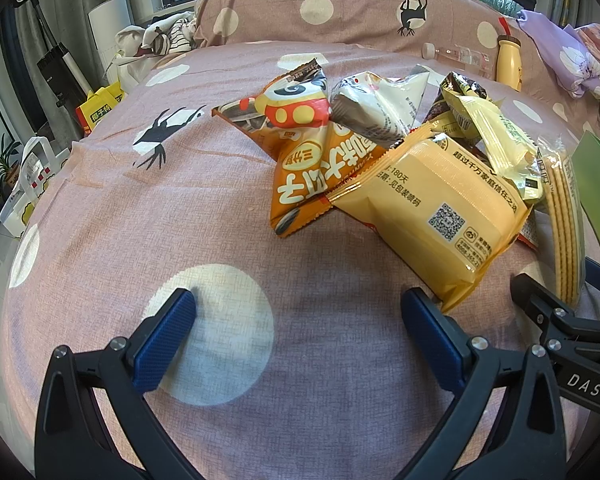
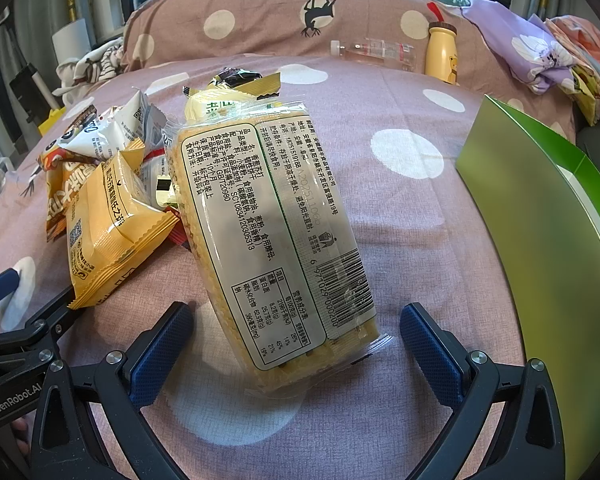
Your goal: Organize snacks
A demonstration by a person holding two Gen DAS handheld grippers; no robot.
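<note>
A pile of snack packets lies on a pink dotted bedspread (image 1: 100,220). In the left wrist view my left gripper (image 1: 298,320) is open over the bedspread, its right finger just under the corner of a yellow cake packet (image 1: 440,208). Behind it lie an orange seed packet (image 1: 312,168) and a white packet (image 1: 380,100). In the right wrist view my right gripper (image 2: 296,332) is open, its fingers on either side of the near end of a clear cracker pack (image 2: 272,232). The cracker pack (image 1: 566,216) and the right gripper's finger show at the right edge of the left wrist view.
A green box (image 2: 548,240) stands open at the right. A yellow bottle (image 2: 442,54) and a clear bottle (image 2: 374,50) lie against the dotted pillow (image 2: 260,16). Purple bedding (image 2: 532,52) is heaped at the far right. Bags (image 1: 28,184) stand on the floor left of the bed.
</note>
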